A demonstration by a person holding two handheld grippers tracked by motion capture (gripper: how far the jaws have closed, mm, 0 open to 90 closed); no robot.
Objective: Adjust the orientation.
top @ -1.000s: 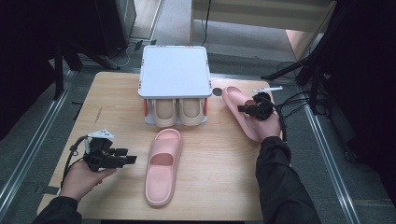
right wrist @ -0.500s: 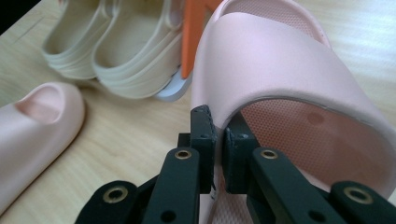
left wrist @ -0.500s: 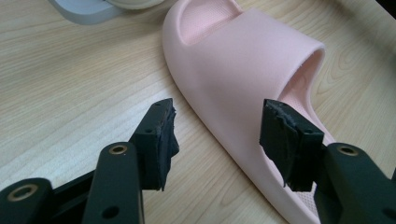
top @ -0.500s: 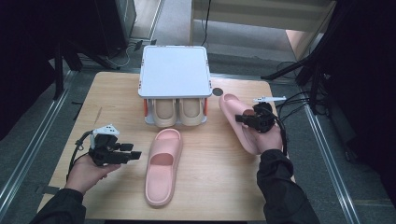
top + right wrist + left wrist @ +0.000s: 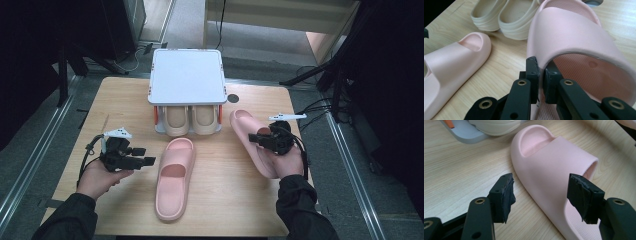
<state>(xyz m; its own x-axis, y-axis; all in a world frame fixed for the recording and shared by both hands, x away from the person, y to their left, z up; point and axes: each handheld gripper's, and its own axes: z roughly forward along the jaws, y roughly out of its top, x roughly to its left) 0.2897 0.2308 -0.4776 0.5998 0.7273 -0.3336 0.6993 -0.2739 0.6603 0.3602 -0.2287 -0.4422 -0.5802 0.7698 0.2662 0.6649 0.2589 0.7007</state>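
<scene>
The wooden table (image 5: 125,95) carries 4 slippers: 2 pink and 2 beige. A small 2-level shoe rack with a white top panel (image 5: 187,76) stands at the far middle of the table. The 2 beige slippers (image 5: 192,120) lie side by side on its lower level, heels toward the person.

Pink slipper 1 (image 5: 175,177) lies flat on the table in front of the rack, toe end toward the rack, just left of centre. Nothing holds it.

Pink slipper 2 (image 5: 250,137) is at the right of the rack, near the table's right edge. The right gripper (image 5: 261,140) is clenched on it: in the right gripper view, the 2 black jaws pinch the side edge of the strap (image 5: 574,35), 1 jaw outside and 1 jaw inside the slipper. From this view it cannot be told whether the sole rests on the table.

The left gripper (image 5: 142,156) is held in the left hand (image 5: 97,177) beside pink slipper 1, apart from it. Its jaws have just been opening and now stand wide apart, released, with nothing pressed between the pads. In the left gripper view, the strap of pink slipper 1 (image 5: 554,165) lies ahead of the 2 jaws.

1 dark round mark (image 5: 232,98) shows on the table just right of the rack.
</scene>
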